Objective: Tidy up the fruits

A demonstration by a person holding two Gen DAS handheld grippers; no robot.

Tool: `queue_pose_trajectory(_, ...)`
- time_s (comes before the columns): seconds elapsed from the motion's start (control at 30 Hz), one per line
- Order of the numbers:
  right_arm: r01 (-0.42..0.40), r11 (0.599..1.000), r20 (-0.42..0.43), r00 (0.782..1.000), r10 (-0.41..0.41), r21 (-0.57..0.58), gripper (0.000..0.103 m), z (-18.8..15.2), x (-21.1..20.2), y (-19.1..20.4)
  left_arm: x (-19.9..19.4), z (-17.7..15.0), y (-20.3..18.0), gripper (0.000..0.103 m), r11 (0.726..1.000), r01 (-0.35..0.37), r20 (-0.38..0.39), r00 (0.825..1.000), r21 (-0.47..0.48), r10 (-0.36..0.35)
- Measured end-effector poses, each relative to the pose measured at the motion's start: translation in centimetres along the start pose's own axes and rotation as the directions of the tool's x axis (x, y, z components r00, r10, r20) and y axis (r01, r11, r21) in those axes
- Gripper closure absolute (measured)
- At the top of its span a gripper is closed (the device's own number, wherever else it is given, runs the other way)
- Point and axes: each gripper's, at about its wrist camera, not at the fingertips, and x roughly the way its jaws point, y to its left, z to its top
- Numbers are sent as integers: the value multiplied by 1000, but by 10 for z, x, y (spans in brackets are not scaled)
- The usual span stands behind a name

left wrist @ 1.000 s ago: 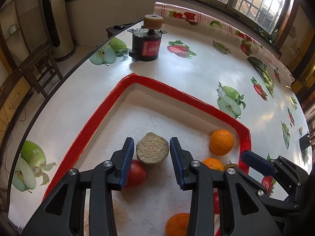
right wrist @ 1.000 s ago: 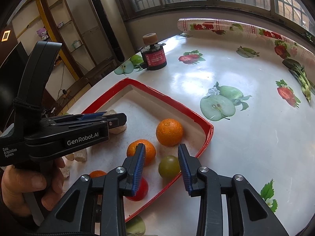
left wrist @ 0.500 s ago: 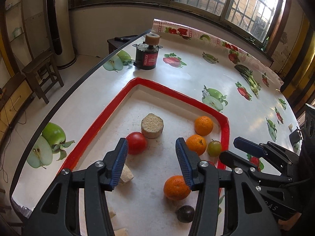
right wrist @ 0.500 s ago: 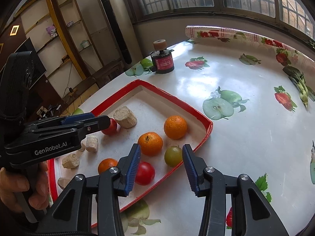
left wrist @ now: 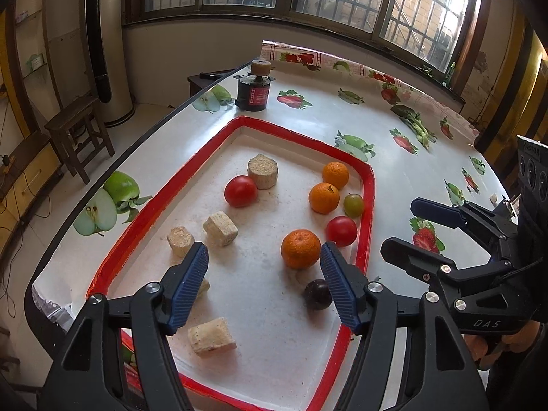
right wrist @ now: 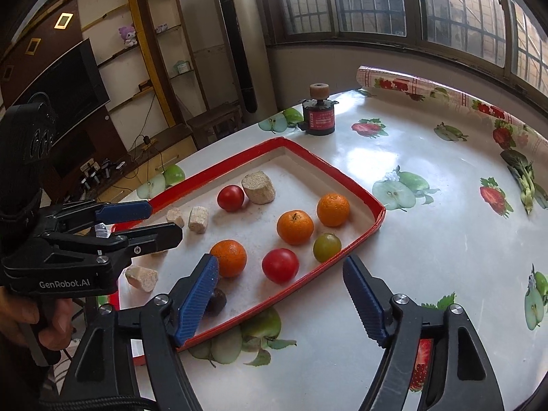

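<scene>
A red-rimmed tray point(left wrist: 365, 205) holds three oranges point(left wrist: 300, 248), two red tomatoes point(left wrist: 240, 190), a green tomato point(left wrist: 353, 204), a dark plum point(left wrist: 318, 294) and several beige blocks point(left wrist: 262, 172). My left gripper point(left wrist: 263, 250) hovers over the tray's near end. Its jaws are opening, with nothing between the pads. My right gripper point(right wrist: 280, 259) hangs above the tray's right rim point(right wrist: 373, 226), near a red tomato point(right wrist: 280, 265) and the green tomato point(right wrist: 327, 247). Its jaws are also opening and hold nothing. Each gripper shows in the other's view: right gripper point(left wrist: 411, 229), left gripper point(right wrist: 161, 221).
A black and red canister point(left wrist: 253, 94) with a cork top stands past the tray's far corner. The table's left edge point(left wrist: 113, 167) runs close to the tray, with a wooden stool point(left wrist: 78, 130) on the floor beyond. A person's hand point(right wrist: 20, 311) holds the left gripper.
Both grippers pulled back and up from the tray while their jaws widened. The beige block that sat between the left jaws and the green tomato between the right jaws now lie ahead, free.
</scene>
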Motion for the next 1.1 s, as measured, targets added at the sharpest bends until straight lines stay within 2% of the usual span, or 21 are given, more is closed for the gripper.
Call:
queue_pose_trajectory(0.2, -17, 998, 1, 1000, 17, -55, 21, -9, -13, 10, -19, -19, 3, 35, 1000, -9, 24, 1000, -10, 10)
queue_pose_trajectory(0.27, -22, 996, 4, 1000, 22, -84, 21, -13, -17, 14, -25, -24, 2, 25, 999, -29, 42, 999, 13, 29)
queue_pose_trajectory(0.33, -31, 993, 10, 999, 32, -117, 21, -17, -22, 18, -33, -31, 0, 22, 998, -62, 76, 995, 34, 59)
queue_pose_trajectory(0.5, -64, 982, 30, 997, 71, -177, 18, -29, -35, 26, -52, -42, 5, 22, 997, -76, 125, 990, 32, 72)
queue_pose_trajectory(0.7, -134, 967, 43, 988, 146, -216, 17, -41, -50, 33, -64, -58, 2, 20, 993, -109, 142, 985, 50, 101)
queue_pose_trajectory(0.93, -161, 939, 68, 980, 189, -303, 5, -52, -67, 49, -76, -77, -5, 20, 984, -160, 176, 974, 84, 143)
queue_pose_trajectory(1.1, -156, 926, 62, 980, 188, -345, 4, -57, -74, 56, -88, -87, -7, 20, 983, -157, 201, 970, 91, 137)
